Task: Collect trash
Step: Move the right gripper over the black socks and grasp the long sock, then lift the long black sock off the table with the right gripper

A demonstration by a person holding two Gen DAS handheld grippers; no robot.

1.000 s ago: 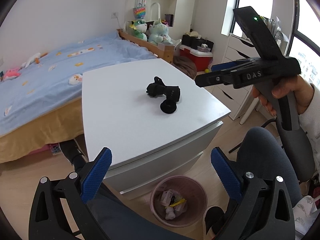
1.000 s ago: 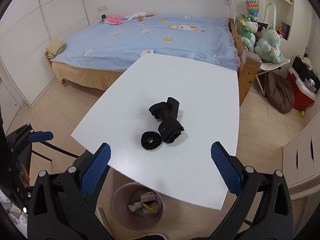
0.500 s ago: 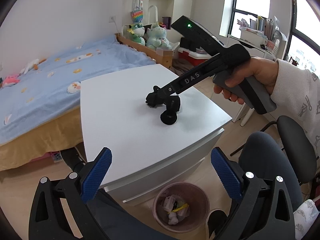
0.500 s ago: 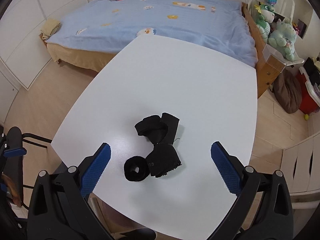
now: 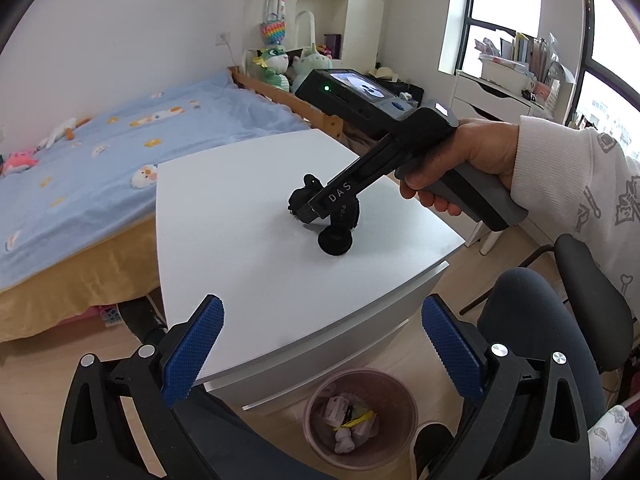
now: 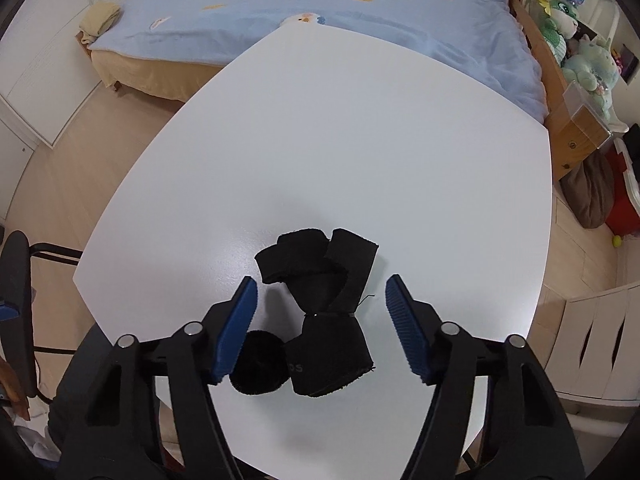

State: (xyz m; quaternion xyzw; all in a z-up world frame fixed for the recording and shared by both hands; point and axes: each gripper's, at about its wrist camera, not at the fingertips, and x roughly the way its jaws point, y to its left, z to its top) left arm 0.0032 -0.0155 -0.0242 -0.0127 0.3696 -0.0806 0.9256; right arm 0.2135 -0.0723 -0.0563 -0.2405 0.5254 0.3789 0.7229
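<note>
A black fabric strap bundle (image 6: 320, 300), tied in the middle, lies on the white table (image 6: 360, 140) with a small black roll (image 6: 256, 364) against it. My right gripper (image 6: 321, 282) points steeply down over the bundle. Its jaws are closing with the tied waist between the blue pads (image 6: 236, 328), and a gap shows on both sides. In the left wrist view the right gripper (image 5: 308, 212), held by a hand, has its tips down at the bundle (image 5: 344, 216). My left gripper (image 5: 320, 306) stands open and holds nothing, in front of the table above a pink trash bin (image 5: 360, 416).
The bin on the floor holds crumpled paper and a yellow scrap. A bed (image 5: 100, 152) with a blue cover runs along the table's far side. A dark office chair (image 5: 560, 312) stands at the right, with white drawers (image 6: 592, 340) near the table.
The right gripper has come down onto the black bundle and its jaws have narrowed around it. The left gripper has stayed where it was, still open.
</note>
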